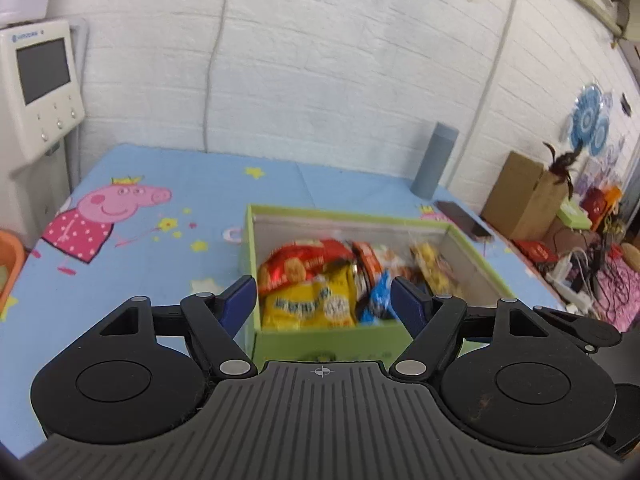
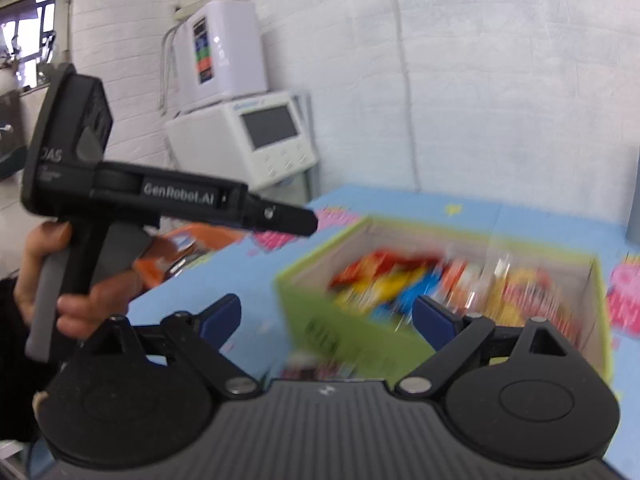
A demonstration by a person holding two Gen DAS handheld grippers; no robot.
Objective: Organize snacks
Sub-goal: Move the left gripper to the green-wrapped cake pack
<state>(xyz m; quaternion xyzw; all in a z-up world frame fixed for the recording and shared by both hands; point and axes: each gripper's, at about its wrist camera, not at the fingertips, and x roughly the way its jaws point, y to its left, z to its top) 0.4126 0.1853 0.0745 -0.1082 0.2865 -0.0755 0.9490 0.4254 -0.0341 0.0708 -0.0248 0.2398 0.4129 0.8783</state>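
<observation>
left gripper (image 1: pixel 323 300): jaws apart, nothing between the blue pads (image 1: pixel 240 300), nothing held. it hangs over the near wall of the green box (image 1: pixel 320 340), pointing down into it.

right gripper (image 2: pixel 326 320): jaws wide apart, empty. it sits before the box's near corner; this view is smeared, so whether a pad touches the box wall cannot be told.

box stands on the blue mat (image 1: pixel 180 184), toward the mat's right edge, open top. snacks are inside: red bag (image 1: pixel 304 266) at the near-left, yellow bag (image 1: pixel 312 304) against the near wall and partly under the red one, a small blue packet (image 1: pixel 380 296) beside it, a pale yellow packet (image 1: pixel 432 268) toward the right wall.

on the mat behind the box: grey cylinder (image 1: pixel 434 160) upright at the far right corner, phone (image 1: pixel 464 220) flat along the right edge. pig print (image 1: pixel 92 220) on the mat's left part.

in the right wrist view a hand (image 2: pixel 76 292) grips the left gripper's handle.
</observation>
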